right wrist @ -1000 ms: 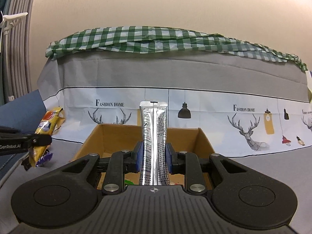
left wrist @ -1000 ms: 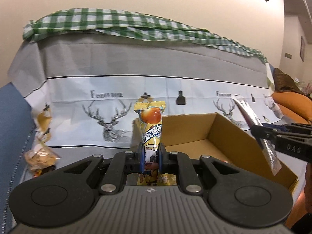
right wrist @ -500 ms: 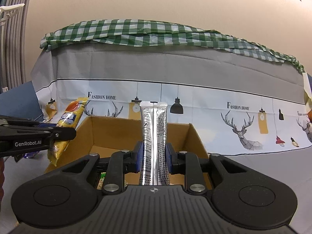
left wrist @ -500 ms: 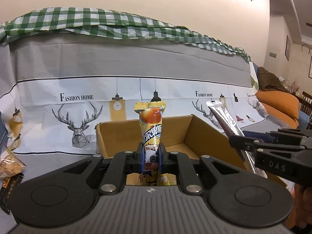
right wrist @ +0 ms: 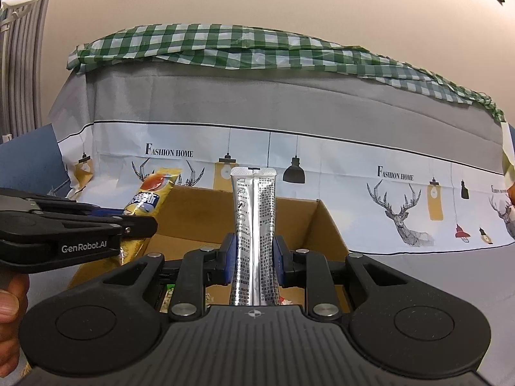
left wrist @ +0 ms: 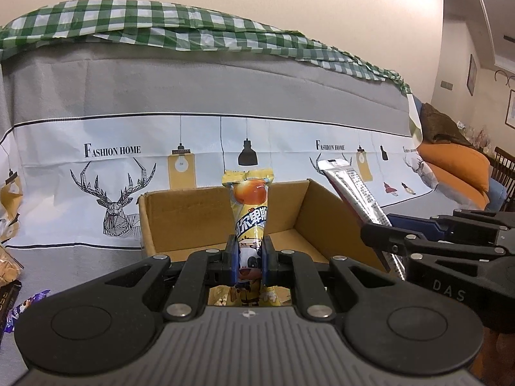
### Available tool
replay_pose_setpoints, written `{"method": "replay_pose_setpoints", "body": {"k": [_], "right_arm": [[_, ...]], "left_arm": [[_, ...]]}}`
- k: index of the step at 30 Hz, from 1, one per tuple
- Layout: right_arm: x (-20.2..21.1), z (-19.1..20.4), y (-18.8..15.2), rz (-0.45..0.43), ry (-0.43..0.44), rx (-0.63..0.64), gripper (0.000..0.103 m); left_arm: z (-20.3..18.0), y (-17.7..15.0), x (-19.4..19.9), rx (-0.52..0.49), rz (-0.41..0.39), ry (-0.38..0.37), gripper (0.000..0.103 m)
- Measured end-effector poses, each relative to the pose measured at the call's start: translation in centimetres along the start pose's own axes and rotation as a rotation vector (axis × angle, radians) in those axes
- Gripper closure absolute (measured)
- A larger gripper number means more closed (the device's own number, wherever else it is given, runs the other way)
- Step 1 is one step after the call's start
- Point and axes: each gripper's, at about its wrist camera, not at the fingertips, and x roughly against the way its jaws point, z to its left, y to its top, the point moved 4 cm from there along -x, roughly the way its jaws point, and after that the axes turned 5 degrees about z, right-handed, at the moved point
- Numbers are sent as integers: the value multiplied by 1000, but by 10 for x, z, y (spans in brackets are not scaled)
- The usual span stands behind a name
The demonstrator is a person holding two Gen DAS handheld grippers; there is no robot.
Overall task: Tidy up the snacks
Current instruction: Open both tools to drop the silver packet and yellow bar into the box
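Left gripper (left wrist: 248, 265): clenched on upright yellow foil snack stick (left wrist: 249, 212). Right gripper (right wrist: 254, 265): clenched on silver foil sachet (right wrist: 254, 225). Both over open brown cardboard box (left wrist: 193, 212); lower inside walls before releasing.

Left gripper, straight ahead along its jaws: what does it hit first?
Likely the open cardboard box: the left gripper, shut on the yellow snack packet, points slightly down into it. Floor or far wall first is unclear; depth is hard to judge.
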Motion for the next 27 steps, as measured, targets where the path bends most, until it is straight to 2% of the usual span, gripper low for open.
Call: {"method": "replay_pose_setpoints", "body": {"k": [27], "right_arm": [[-3, -1, 0, 8, -2, -4, 78]], "left_arm": [[-1, -1, 1, 6, -5, -3, 89]]}}
